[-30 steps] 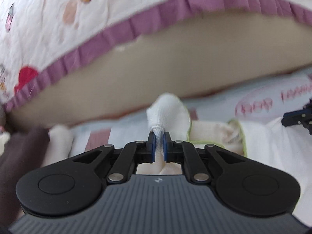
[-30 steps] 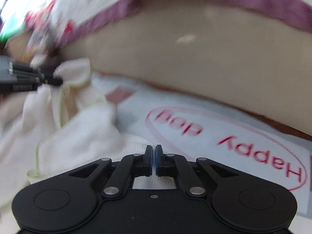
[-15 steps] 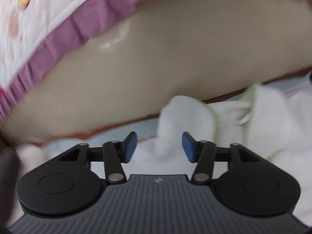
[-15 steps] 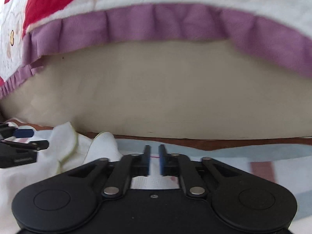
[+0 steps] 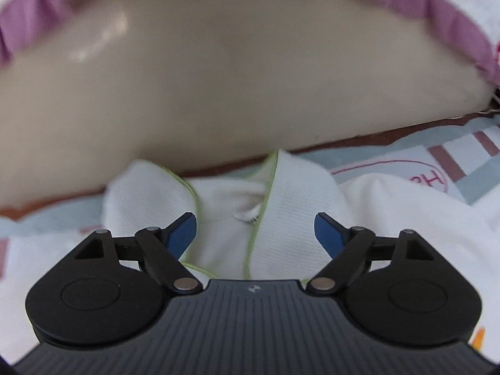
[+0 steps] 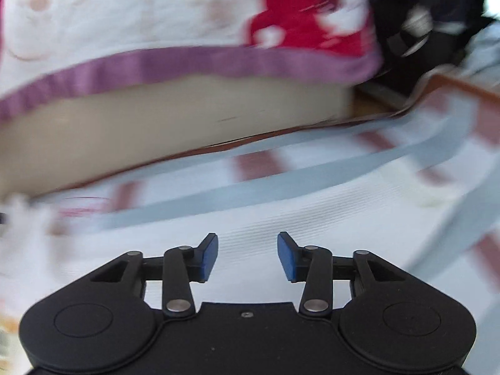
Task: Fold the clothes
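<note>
A white knit garment [image 5: 290, 206] with pale green edging lies crumpled on a patterned mat [image 5: 462, 156], its collar and folds bunched just ahead of my left gripper [image 5: 254, 231]. That gripper's jaws are opening wide; the cloth lies below and between them, and neither blue pad presses on it. In the blurred right wrist view, my right gripper [image 6: 247, 254] hovers over a flat white stretch of the garment [image 6: 343, 218], its jaws also opening with nothing gripped.
A beige mattress side [image 5: 234, 87] with a purple-frilled quilt [image 6: 175, 15] rises right behind the mat. The striped mat [image 6: 312, 172] runs to the right. Dark objects [image 6: 418, 25] sit at the far right past the bed corner.
Both grippers were shut on the white garment, then let it go and opened. The left one dipped toward the bunched collar; the right one swung fast to the right along the mat.
</note>
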A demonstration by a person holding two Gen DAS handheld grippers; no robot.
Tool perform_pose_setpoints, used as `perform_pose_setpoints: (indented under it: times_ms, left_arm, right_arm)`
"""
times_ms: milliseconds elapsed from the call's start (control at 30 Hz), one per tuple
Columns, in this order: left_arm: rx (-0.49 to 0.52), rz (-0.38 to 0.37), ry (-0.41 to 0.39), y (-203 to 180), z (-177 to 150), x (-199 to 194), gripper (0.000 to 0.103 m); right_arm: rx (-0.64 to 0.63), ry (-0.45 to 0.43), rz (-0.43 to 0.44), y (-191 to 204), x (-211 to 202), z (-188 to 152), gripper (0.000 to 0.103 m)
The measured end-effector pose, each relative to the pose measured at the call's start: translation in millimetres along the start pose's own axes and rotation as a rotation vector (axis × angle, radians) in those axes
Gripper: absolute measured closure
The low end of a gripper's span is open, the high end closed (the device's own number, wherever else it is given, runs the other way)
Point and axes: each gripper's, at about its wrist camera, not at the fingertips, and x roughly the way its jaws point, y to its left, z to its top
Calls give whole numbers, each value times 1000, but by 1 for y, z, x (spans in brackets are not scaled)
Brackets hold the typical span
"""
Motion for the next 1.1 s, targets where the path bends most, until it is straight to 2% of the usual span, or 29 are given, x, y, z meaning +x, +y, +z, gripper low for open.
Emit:
perform_pose_setpoints:
  times_ms: [100,133,167,200,300,367,433,467,533,600,633,667,733,800,900,967,1033,1067,1100]
  left_arm:
    - [24,-9,-14,-13,-2,9,27]
    - [42,-9,-17,-18,-3,12,50]
    - [71,4,-12,-25,-3,14,88]
    - [102,29,-21,-31,-3,13,98]
    - [189,112,-56,-49,-2,11,99]
    - [153,211,-115,-43,6,6,99]
    - [75,287,-126,-29,16,5,98]
    - [66,315,-111,-26,18,6,98]
    - [121,360,-102,-32,18,4,94]
    - [156,365,-69,-38,15,-1,78]
    - [140,348,-47,-38,12,-8,52]
    - [118,327,-37,-36,8,-17,31]
    - [34,260,-75,-22,-13,-51,24]
    - [-40,218,-74,-3,-40,-83,24]
    - [-102,284,-18,25,-89,-129,27]
    - [-112,340,-16,52,-118,-158,27]
    - [-176,362,-65,86,-139,-188,27]
    - [-237,372,-101,103,-150,-200,27]
    - [-302,382,-133,121,-161,-211,27]
  right_arm:
    - [71,-66,-87,-51,-4,1,26]
    - [90,-74,-105,-65,-1,2,22]
    - [105,-60,-119,-71,7,2,18]
    - [110,-40,-119,-74,14,-1,18]
    - [68,-3,-150,-62,26,-11,15]
    - [33,-3,-185,-48,29,-16,14]
    - [44,-10,-174,-38,27,-14,14]
    - [53,-5,-176,-35,27,-13,15]
    - [78,0,-190,-30,23,-11,15]
    - [119,-8,-232,-23,12,-5,15]
    - [135,-19,-240,-19,5,-3,15]
    - [142,-35,-222,-11,-4,-1,15]
    - [147,-50,-145,8,-21,1,15]
    - [117,-20,9,36,-32,3,15]
    - [3,67,266,97,-44,5,17]
    - [-70,120,416,143,-52,7,20]
    - [-109,181,581,190,-59,14,31]
    - [-129,211,663,214,-63,17,45]
    - [-148,251,743,239,-66,20,71]
